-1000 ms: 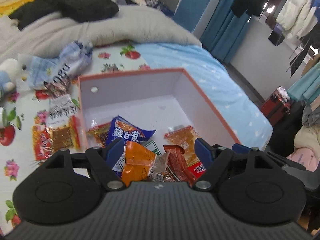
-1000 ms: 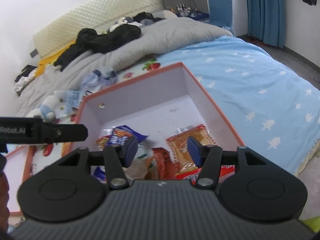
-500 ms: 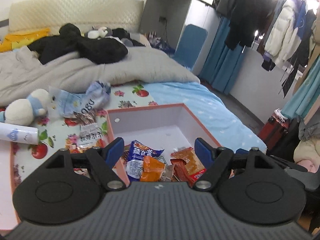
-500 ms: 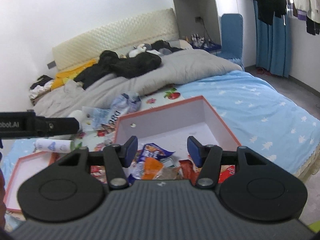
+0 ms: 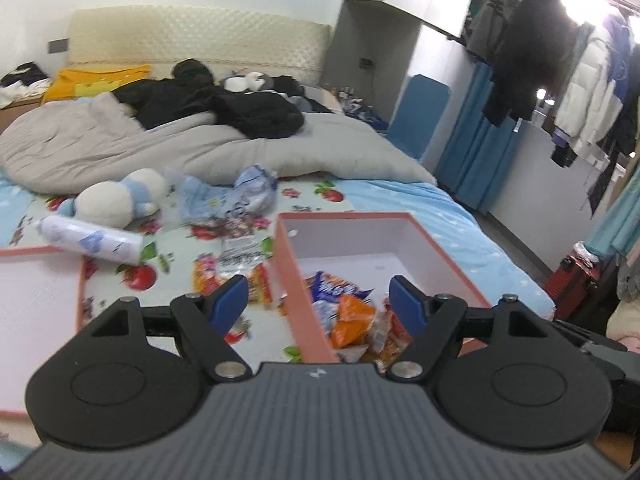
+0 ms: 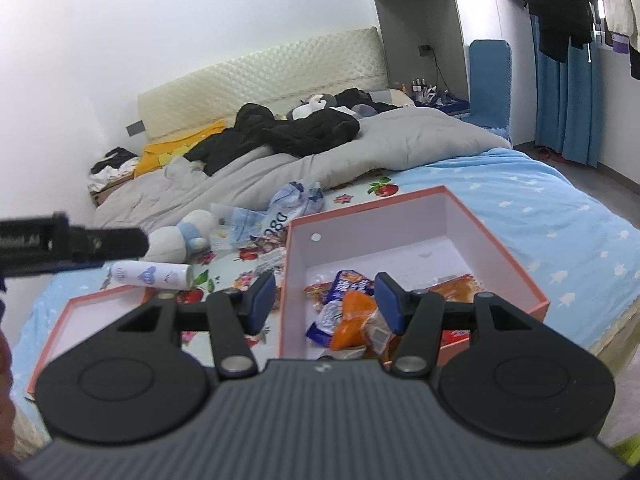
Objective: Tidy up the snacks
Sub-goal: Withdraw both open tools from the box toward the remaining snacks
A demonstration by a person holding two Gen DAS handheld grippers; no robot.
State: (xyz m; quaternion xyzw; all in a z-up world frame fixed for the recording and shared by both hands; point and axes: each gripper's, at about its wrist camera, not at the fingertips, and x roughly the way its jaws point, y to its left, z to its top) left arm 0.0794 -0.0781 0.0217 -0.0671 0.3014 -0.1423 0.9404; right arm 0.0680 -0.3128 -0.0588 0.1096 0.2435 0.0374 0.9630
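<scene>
Snack packets [image 5: 349, 317] were seen piled in the near end of the pink box [image 5: 436, 246] on the bed. More packets [image 5: 224, 276] lay just beside it. Left gripper [image 5: 318, 305] and right gripper [image 6: 325, 301] were held spread, empty, above.

box [image 5: 301, 292]: near end hidden behind left gripper [image 5: 318, 304] body | box lid [image 5: 40, 300]: cut off at left edge | snack packs [image 6: 352, 316]: blurred, print unreadable | loose packets [image 5: 240, 256] on bed: labels too blurred
</scene>
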